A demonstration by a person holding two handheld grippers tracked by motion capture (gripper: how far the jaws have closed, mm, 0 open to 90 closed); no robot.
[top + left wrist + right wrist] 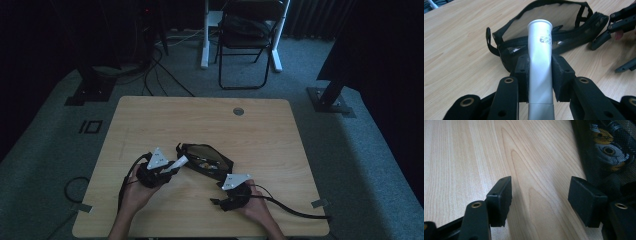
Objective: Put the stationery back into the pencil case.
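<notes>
A black mesh pouch [206,161] lies open near the middle of the wooden table [150,125]; small items show through its mesh [609,147]. My left gripper [167,172] is shut on a silver-white tube [540,62], whose round end points at the pouch's open mouth [554,17]. In the high view the tube [176,165] reaches to the pouch's left end. My right gripper [216,201] stands open just above the table, in front of the pouch, with nothing between its fingers [499,200].
A round grommet hole [238,111] sits near the table's far edge. Beyond the table stand a black folding chair [247,35] and white desk legs [205,45] on grey carpet, with cables on the floor at left [150,70].
</notes>
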